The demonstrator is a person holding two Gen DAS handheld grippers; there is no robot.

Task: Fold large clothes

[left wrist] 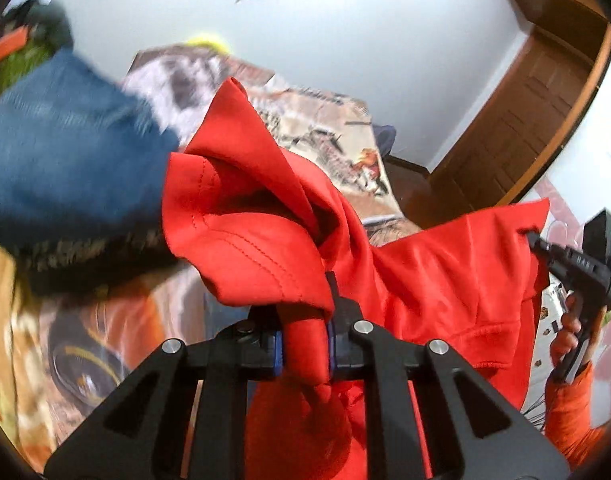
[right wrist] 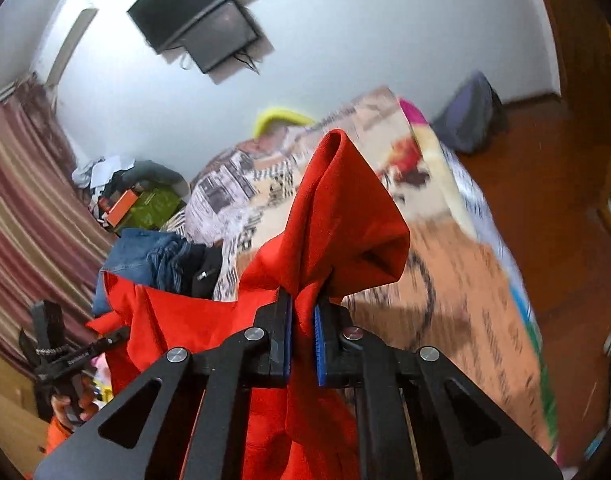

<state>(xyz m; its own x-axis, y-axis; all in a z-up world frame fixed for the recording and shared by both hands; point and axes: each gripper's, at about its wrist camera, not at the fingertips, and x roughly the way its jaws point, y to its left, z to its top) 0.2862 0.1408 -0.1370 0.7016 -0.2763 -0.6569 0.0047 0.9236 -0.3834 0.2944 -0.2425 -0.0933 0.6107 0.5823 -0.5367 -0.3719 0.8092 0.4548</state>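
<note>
A large red garment (left wrist: 249,208) hangs in the air between my two grippers, above the bed. My left gripper (left wrist: 305,344) is shut on a bunched red edge of it. My right gripper (right wrist: 303,332) is shut on another bunched part of the red garment (right wrist: 337,216). In the left wrist view the right gripper (left wrist: 533,238) shows at the far right, holding the cloth's other corner. In the right wrist view the left gripper (right wrist: 117,336) shows at the lower left, holding the cloth. The cloth sags between the two holds.
A bed with a patterned horse-print blanket (right wrist: 445,264) lies below. Blue jeans and dark clothes (right wrist: 165,260) are piled at its left; the jeans (left wrist: 61,160) show blurred. A wooden door (left wrist: 525,120), a wall TV (right wrist: 201,20) and striped curtains (right wrist: 33,216) surround the bed.
</note>
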